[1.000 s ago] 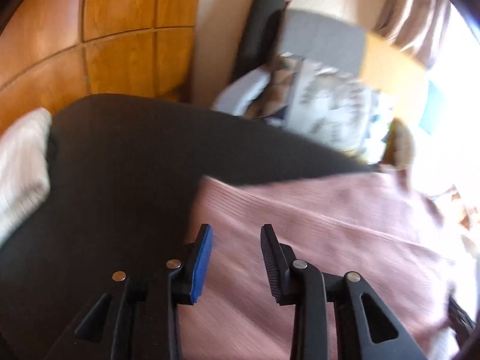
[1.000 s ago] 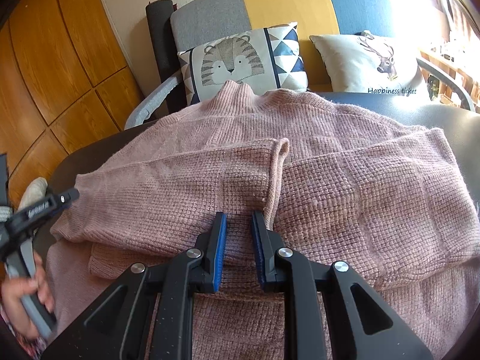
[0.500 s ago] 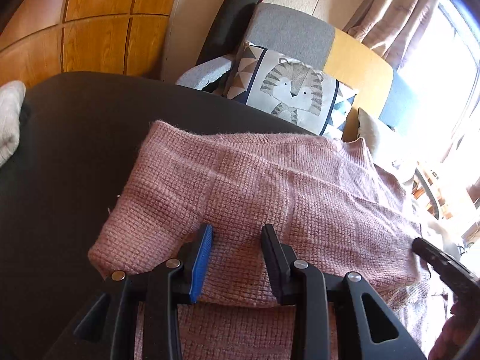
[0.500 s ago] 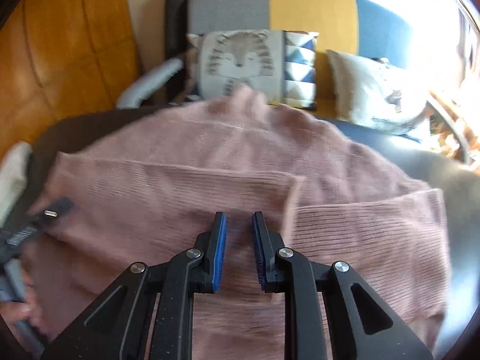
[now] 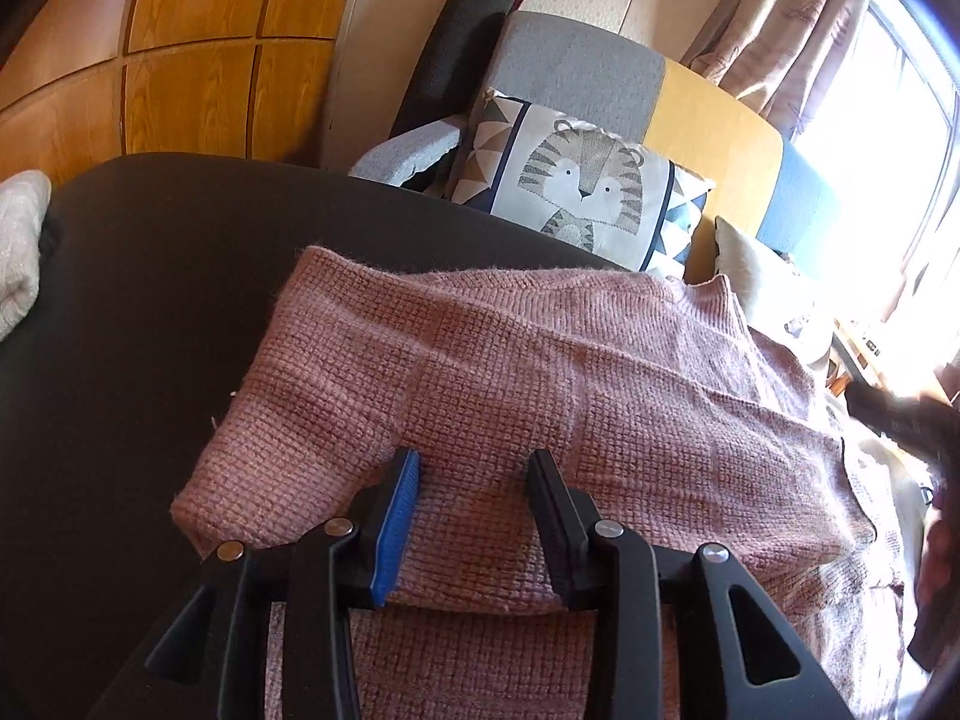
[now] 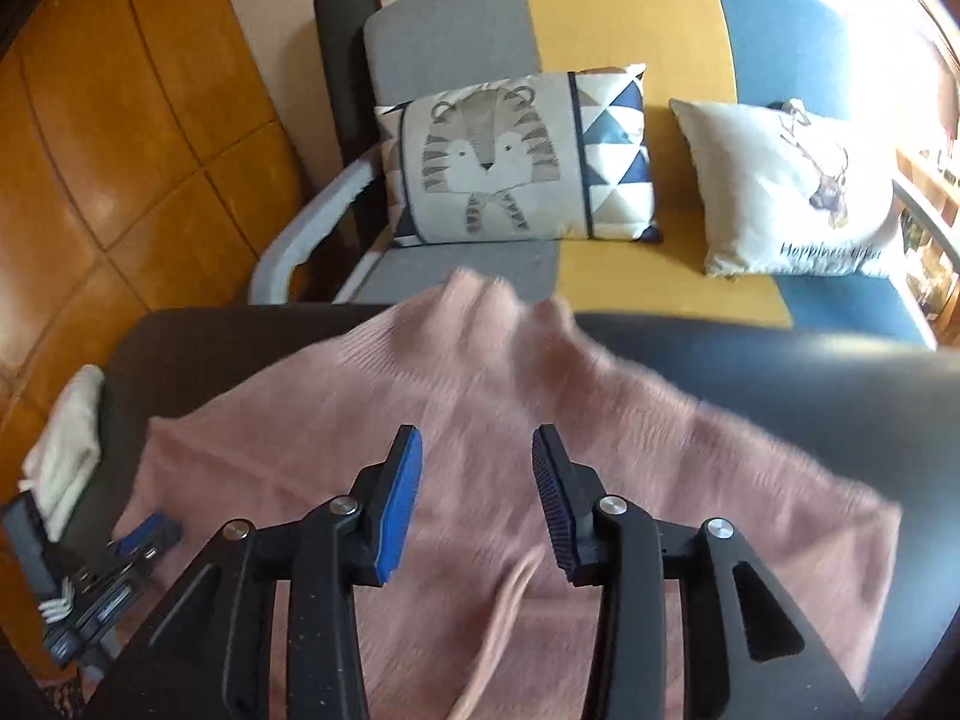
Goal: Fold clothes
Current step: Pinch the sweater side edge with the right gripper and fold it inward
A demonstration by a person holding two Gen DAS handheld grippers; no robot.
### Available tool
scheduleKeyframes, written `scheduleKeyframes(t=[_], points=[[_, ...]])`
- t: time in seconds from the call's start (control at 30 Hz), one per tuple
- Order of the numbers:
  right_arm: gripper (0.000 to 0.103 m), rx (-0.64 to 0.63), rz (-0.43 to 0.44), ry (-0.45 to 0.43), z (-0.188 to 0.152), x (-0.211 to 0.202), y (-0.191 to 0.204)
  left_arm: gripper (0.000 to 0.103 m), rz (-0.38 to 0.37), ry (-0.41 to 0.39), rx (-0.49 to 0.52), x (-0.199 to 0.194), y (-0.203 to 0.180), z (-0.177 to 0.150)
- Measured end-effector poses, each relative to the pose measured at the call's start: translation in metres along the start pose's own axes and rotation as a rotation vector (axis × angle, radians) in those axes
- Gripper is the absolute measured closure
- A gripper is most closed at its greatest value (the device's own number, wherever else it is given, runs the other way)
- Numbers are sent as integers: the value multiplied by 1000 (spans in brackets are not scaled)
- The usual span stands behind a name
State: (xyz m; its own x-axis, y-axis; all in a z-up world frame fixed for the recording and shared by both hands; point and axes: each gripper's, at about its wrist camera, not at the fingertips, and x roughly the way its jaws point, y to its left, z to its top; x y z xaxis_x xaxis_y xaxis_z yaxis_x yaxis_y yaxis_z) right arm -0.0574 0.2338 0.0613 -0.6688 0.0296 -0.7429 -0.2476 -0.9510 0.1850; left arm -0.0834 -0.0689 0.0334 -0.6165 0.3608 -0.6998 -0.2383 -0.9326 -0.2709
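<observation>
A pink knitted sweater point(image 5: 540, 396) lies spread on a dark table point(image 5: 150, 312), its sleeves folded across the body and its collar toward the sofa. My left gripper point(image 5: 474, 468) is open just above the sweater's near left part, with nothing between its fingers. In the right wrist view the same sweater point(image 6: 480, 408) looks blurred, and my right gripper point(image 6: 477, 450) hangs open above its middle, holding nothing. The left gripper point(image 6: 144, 540) shows at the lower left of that view. The right gripper point(image 5: 900, 420) appears as a dark blur at the right edge of the left wrist view.
A folded white cloth point(image 6: 66, 438) lies at the table's left end. Behind the table stands a grey, yellow and blue sofa point(image 6: 600, 12) with a tiger cushion point(image 6: 510, 156) and a white deer cushion point(image 6: 792, 186). Wooden panelling point(image 5: 198, 60) covers the left wall.
My right gripper has opened, risen and pulled back from the sweater's sleeve. My left gripper swung right onto the sweater's left side and stays open.
</observation>
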Motion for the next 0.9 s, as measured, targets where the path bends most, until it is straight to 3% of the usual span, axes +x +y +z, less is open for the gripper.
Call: scheduleKeyframes(t=[0.17, 0.5, 0.6, 0.67, 0.9], points=[[62, -58, -90, 77, 37, 48, -17, 65, 29, -24, 24, -1, -6, -4], [62, -144, -92, 172, 52, 97, -18, 65, 18, -62, 17, 1, -3, -6], [80, -170, -93, 200, 57, 111, -18, 65, 18, -70, 17, 1, -3, -7], [98, -183, -93, 214, 60, 119, -18, 65, 18, -74, 18, 1, -3, -7], [98, -109, -78, 102, 64, 81, -12, 65, 15, -78, 16, 1, -3, -7]])
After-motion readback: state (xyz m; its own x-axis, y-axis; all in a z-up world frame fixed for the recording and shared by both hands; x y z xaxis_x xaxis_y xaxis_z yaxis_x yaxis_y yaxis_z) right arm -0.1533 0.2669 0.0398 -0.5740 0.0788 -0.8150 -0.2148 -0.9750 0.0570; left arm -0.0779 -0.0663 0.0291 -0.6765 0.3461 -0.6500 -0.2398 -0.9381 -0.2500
